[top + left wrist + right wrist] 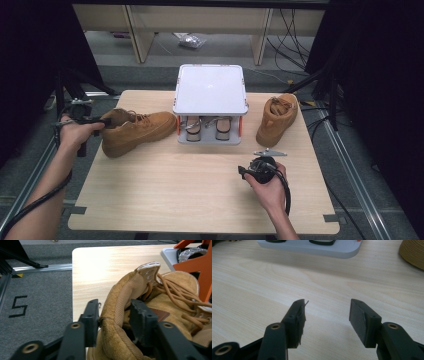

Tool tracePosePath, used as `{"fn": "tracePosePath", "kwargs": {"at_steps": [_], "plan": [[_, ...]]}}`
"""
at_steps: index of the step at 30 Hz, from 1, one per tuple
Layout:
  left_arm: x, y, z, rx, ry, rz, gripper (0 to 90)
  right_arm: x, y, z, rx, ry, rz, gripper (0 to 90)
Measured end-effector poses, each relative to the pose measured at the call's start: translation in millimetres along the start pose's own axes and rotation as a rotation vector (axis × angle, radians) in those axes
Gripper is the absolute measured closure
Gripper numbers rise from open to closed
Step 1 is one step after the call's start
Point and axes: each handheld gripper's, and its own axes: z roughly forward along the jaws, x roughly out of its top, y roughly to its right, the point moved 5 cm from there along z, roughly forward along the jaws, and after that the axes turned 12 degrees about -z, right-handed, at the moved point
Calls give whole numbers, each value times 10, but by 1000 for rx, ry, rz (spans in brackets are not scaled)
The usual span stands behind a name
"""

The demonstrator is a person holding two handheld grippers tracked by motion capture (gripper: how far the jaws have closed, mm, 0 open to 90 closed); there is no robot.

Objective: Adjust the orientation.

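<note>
L gripper [113,315]: jaws straddle the padded heel collar of the left boot [135,131], one jaw outside, one inside the opening. Pads appear to press the collar, though the contact on the inner side is partly hidden; treat as a grasp. Boot lies at the left of the table [200,200], toe pointing right toward the rack [210,90], laces [175,290] loose across the tongue.

R gripper [327,315]: jaws apart, nothing between them, held over bare wood at the near right. Rack base is far ahead of it. Right boot [277,119] stands at the far right, beside the rack, well apart from the R gripper.
</note>
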Motion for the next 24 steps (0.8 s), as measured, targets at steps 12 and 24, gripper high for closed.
{"fn": "tracePosePath", "kwargs": {"at_steps": [12, 24], "plan": [[-27, 44, -50, 25, -17, -21, 735, -21, -21, -4, 6, -20, 30, 476], [-172, 158, -223, 39, -70, -89, 744, -24, 15, -1, 0, 0, 6, 476]]}}
